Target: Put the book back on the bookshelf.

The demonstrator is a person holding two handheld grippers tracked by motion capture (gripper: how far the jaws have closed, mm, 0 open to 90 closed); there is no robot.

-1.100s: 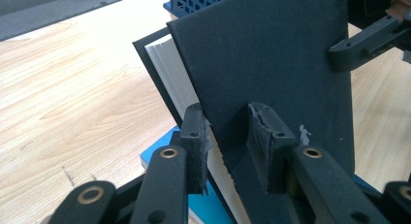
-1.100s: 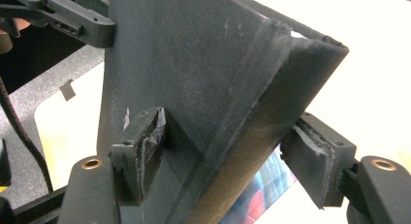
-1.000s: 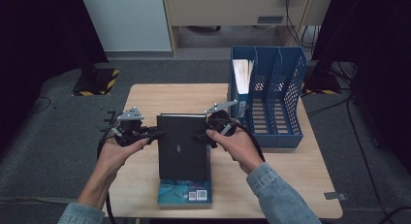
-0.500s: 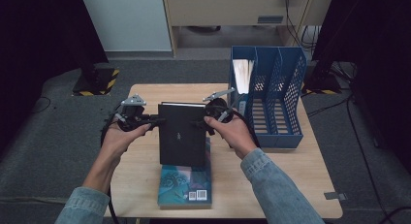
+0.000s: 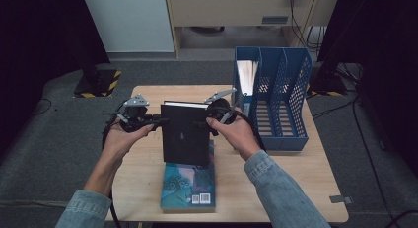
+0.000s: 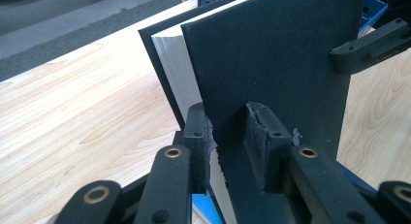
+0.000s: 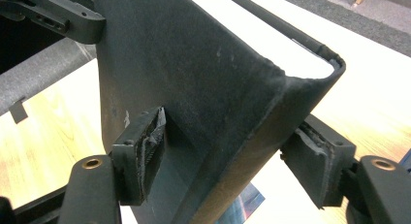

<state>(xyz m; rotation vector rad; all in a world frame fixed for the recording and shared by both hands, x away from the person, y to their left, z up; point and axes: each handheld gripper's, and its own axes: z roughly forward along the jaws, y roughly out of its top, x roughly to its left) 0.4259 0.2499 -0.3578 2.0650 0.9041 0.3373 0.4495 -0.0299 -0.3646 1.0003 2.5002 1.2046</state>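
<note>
Held upright above the pale wooden tabletop [image 5: 148, 173]: thick black hardcover book [image 5: 186, 133], left hand-held gripper [image 5: 158, 121] seemingly clamping its front cover, right hand-held gripper [image 5: 201, 123] grasping its spine.

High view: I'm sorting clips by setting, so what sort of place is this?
Probably a lab or recording room, not a home: a small wooden table on grey carpet, dark stands with hazard-striped feet, loose cables on the floor, and a blue file rack.

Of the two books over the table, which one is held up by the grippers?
The black book, upright, gripped at its edges by the left gripper and the right gripper. The teal book lies flat on the table, barcode up.
</note>
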